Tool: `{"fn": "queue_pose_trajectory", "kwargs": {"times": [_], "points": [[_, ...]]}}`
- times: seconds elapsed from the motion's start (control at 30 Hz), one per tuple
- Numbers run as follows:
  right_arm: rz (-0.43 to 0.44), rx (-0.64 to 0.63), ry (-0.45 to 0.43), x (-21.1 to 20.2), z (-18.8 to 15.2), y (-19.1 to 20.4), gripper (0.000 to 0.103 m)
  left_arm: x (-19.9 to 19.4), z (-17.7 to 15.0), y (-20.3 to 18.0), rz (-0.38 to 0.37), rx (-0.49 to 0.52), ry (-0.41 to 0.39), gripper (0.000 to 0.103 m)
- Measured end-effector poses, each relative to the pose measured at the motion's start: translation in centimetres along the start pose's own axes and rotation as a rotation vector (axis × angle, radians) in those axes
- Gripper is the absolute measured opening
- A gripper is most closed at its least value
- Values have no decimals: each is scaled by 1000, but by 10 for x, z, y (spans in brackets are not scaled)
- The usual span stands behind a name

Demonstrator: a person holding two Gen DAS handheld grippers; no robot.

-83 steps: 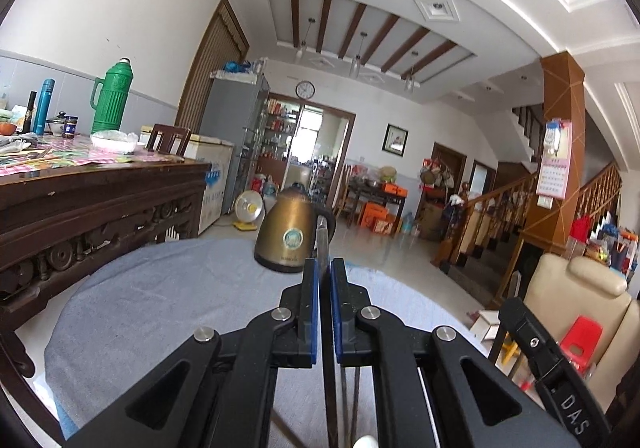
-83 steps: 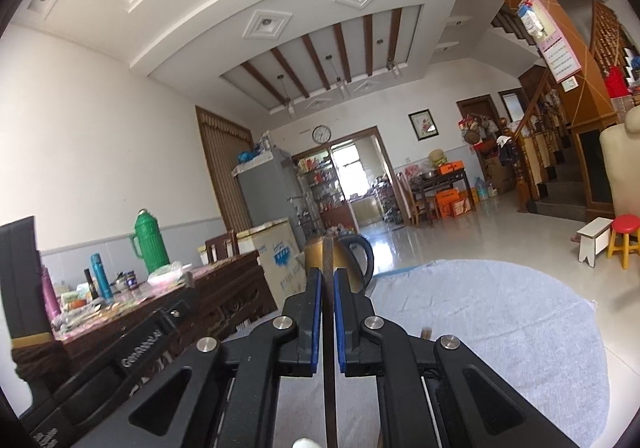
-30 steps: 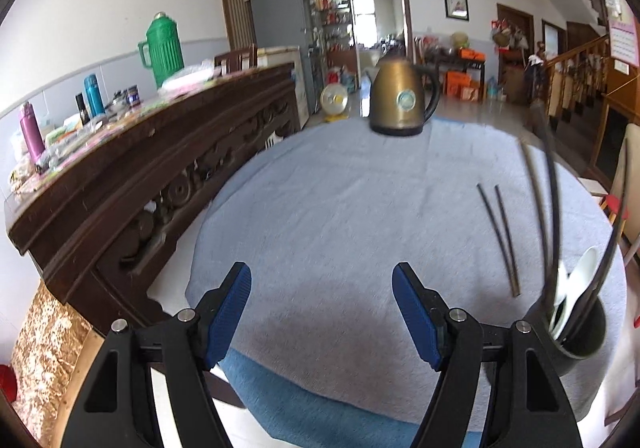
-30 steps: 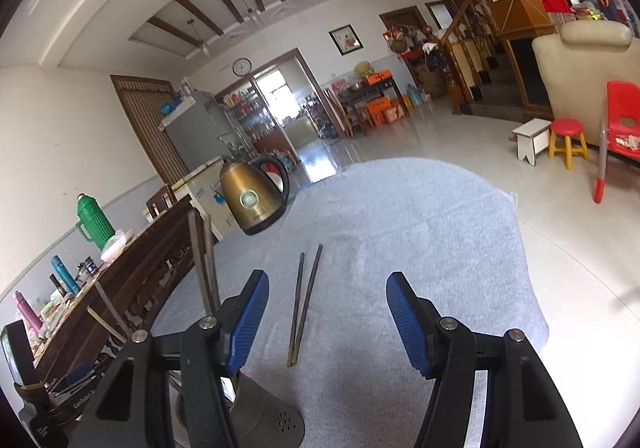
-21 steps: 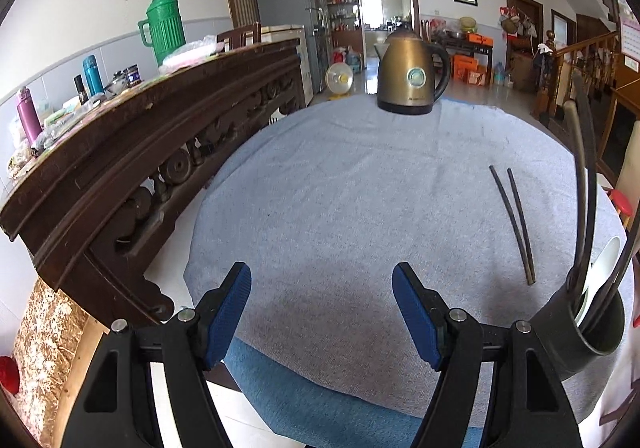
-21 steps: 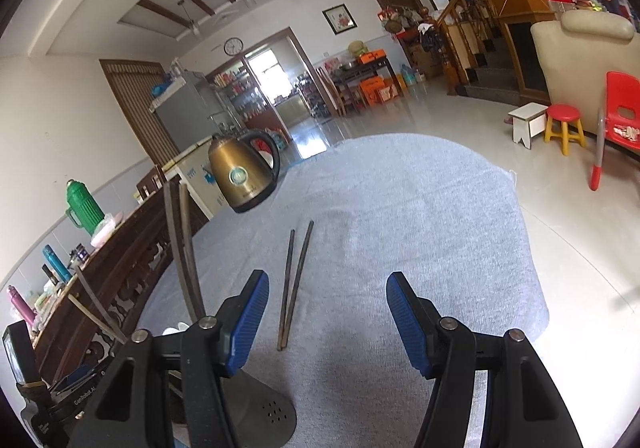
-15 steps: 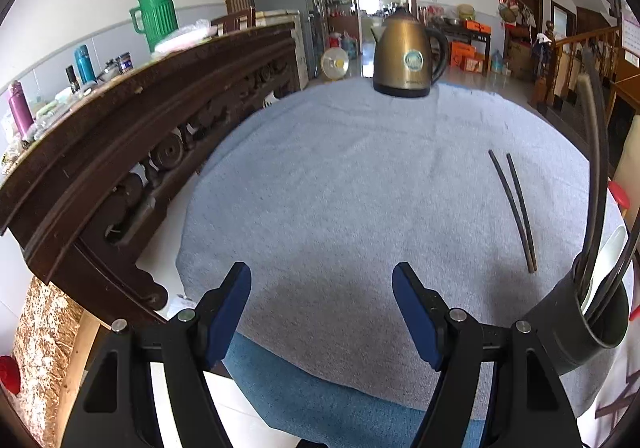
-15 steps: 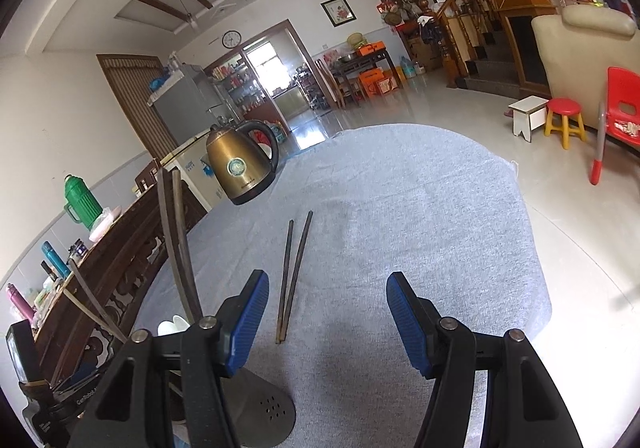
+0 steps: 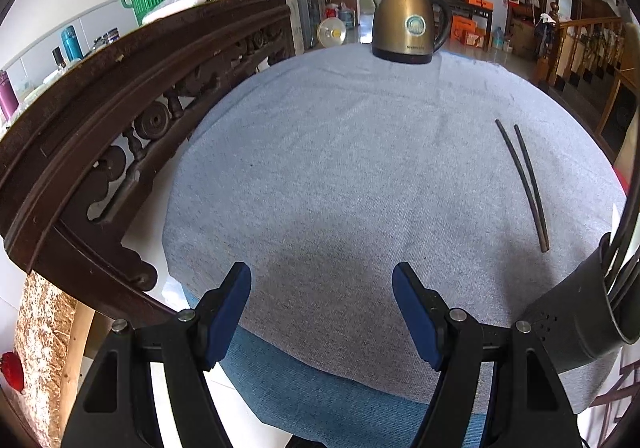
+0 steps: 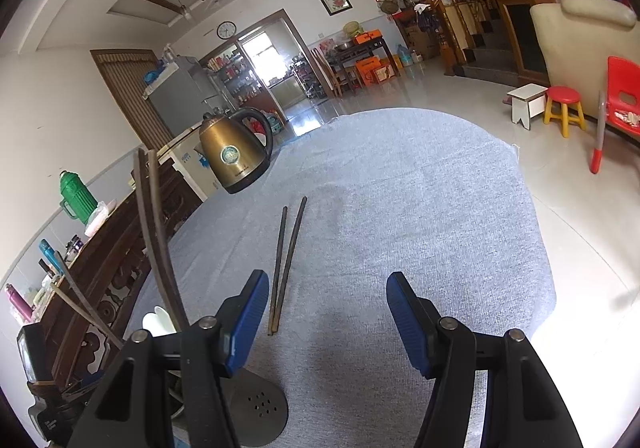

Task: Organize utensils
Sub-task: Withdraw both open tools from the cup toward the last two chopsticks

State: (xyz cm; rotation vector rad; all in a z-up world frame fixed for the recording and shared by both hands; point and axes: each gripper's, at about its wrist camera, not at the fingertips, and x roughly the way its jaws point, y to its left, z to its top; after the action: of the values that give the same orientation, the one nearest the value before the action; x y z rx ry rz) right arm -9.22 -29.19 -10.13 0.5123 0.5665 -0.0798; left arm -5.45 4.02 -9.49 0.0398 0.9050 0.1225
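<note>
The chopsticks (image 10: 286,262) lie side by side on the table (image 10: 420,215), long axis running away toward its far edge, near ends just ahead of the right gripper (image 10: 324,310) (the nearer one). Both it and the left gripper (image 9: 322,306) gape wide, empty. The holder (image 9: 580,316) stands at the near edge.

Bright daylight, sharp focus, strong fisheye bending at edges.

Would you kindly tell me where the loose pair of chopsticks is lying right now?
The chopsticks lie side by side on the grey tablecloth, between the brass kettle and the dark utensil holder, just ahead of the right claw.
</note>
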Motion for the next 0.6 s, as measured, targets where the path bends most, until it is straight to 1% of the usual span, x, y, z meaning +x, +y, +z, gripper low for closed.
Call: {"fn": "queue_pose_trajectory", "kwargs": {"times": [0.33,0.6], "points": [[0,15,40,17,-1,-7,65,18,5,2,10,3,42,74],[-2,37,76,36,4,-13,65,38,11,3,12,4,69,74]]}}
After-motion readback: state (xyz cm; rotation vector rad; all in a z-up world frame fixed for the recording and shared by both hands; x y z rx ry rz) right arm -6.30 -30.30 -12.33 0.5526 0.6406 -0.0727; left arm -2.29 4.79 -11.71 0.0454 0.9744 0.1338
